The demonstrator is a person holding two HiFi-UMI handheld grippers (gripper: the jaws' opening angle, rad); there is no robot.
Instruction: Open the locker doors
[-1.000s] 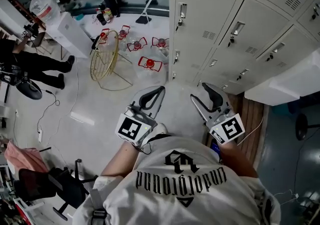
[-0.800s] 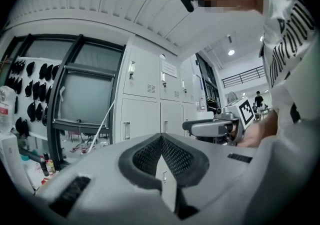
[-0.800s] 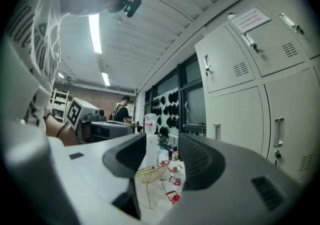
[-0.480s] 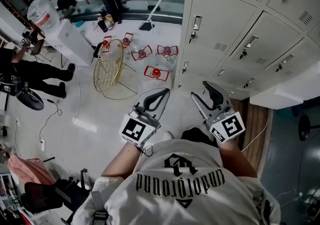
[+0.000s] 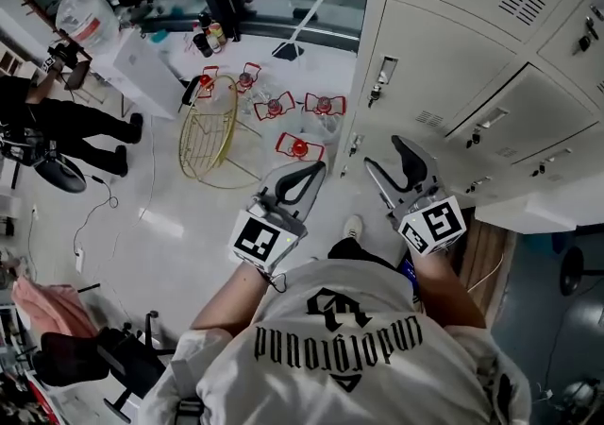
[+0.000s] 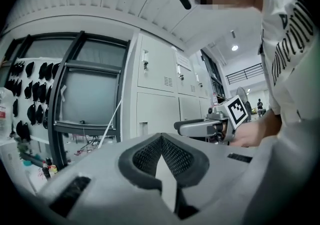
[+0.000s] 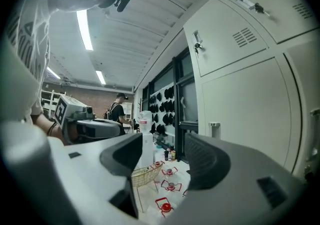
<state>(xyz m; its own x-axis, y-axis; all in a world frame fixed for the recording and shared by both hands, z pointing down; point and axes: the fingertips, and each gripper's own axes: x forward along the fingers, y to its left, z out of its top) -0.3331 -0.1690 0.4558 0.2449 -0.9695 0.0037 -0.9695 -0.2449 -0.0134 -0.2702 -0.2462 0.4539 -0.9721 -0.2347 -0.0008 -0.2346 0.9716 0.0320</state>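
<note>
From your head camera, the lockers [image 5: 453, 45] fill the upper right, and every door [image 5: 444, 55] in view is shut. Their top and right-hand rows run off the frame. Both tools point at them without touching. Your left gripper [image 5: 311, 171] has its jaws together with nothing in them. Your right gripper [image 5: 387, 155] has its jaws apart, also with nothing in them, near the latch [image 5: 382, 78] on the left edge of one door. Your own shirt hides your arms below the wrists. On the floor to the left a gold wire basket [image 5: 209, 126] lies tipped over among small red-framed objects [image 5: 298, 145], too small to identify. A person in black [image 5: 66, 121] is cut off at the left edge.

In the left gripper view, the left gripper [image 6: 161, 141] shows its two mesh pads meeting at the tip. The lockers [image 6: 157, 94] stand ahead beside a dark-framed window [image 6: 85, 99]. The right gripper [image 6: 200, 128] reaches in from the right.

In the right gripper view, the right gripper [image 7: 164, 141] has just been opening its jaws, and only floor shows in the gap. The lockers [image 7: 240, 94] rise close on the right, lower doors hidden behind the jaw. The basket [image 7: 144, 175] is half hidden, and a person [image 7: 118, 109] stands far back, small and dim
</note>
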